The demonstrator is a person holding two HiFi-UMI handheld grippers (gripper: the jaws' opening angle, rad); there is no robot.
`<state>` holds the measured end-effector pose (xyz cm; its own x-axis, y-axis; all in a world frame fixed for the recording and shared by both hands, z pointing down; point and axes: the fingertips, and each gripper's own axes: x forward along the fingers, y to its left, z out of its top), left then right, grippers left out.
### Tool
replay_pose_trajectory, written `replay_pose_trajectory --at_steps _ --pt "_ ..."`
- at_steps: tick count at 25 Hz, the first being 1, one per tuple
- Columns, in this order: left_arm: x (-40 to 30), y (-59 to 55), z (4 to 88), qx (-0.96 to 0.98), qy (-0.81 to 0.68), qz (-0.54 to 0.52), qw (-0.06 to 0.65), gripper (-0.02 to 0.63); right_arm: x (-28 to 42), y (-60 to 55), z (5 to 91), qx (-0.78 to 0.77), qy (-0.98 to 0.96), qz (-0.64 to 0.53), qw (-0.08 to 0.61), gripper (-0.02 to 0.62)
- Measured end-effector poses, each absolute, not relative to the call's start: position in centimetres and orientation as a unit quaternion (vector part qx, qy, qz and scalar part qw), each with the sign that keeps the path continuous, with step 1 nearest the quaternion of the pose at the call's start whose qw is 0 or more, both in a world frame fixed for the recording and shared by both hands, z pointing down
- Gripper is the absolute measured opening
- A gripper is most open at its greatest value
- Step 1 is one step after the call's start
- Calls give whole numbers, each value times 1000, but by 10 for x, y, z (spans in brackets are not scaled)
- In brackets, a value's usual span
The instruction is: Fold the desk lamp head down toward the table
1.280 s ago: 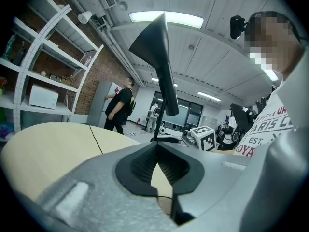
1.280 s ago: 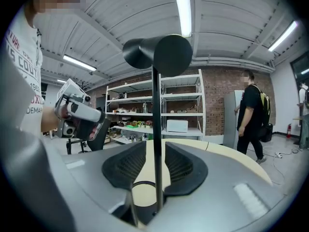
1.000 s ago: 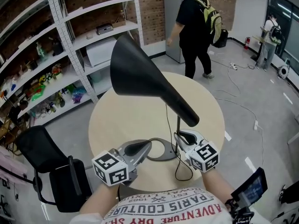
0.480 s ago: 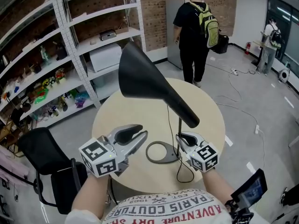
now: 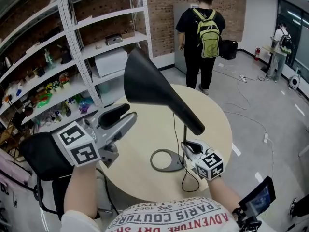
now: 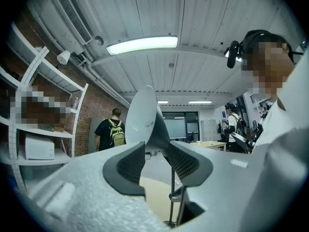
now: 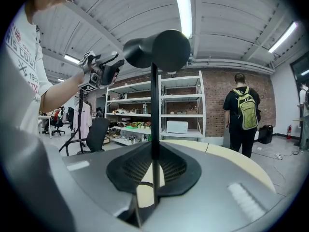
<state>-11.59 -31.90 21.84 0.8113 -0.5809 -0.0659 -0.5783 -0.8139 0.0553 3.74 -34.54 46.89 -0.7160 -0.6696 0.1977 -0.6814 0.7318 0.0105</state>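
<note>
The lamp head (image 5: 154, 88) stands raised and tilted over the round desk (image 5: 212, 124). The right gripper (image 5: 187, 146) is clenched on the lamp pole (image 7: 154, 105). The left gripper (image 5: 126, 116) — jaws just opening, nothing between them — hovers beside the head, apart.

Ceiling tube lights (image 6: 142, 44) glaring bright, room lighting evenly, fisheye bending shelving (image 5: 72, 42) edges, dark vignette ringing both gripper views.
</note>
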Motion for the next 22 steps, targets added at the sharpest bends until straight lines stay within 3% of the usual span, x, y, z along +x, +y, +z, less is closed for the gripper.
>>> replay_pose_trajectory --at_steps 14,16,22 --pt "-106 -319 182 960 -273 -51 -19 143 33 -339 474 355 -930 34 86 44" --pt "-107 -320 181 959 -276 -51 -22 67 33 -339 475 353 -931 34 86 43" --pt "-105 -317 182 961 -272 -55 -18 63 35 -336 476 352 -932 34 84 43"
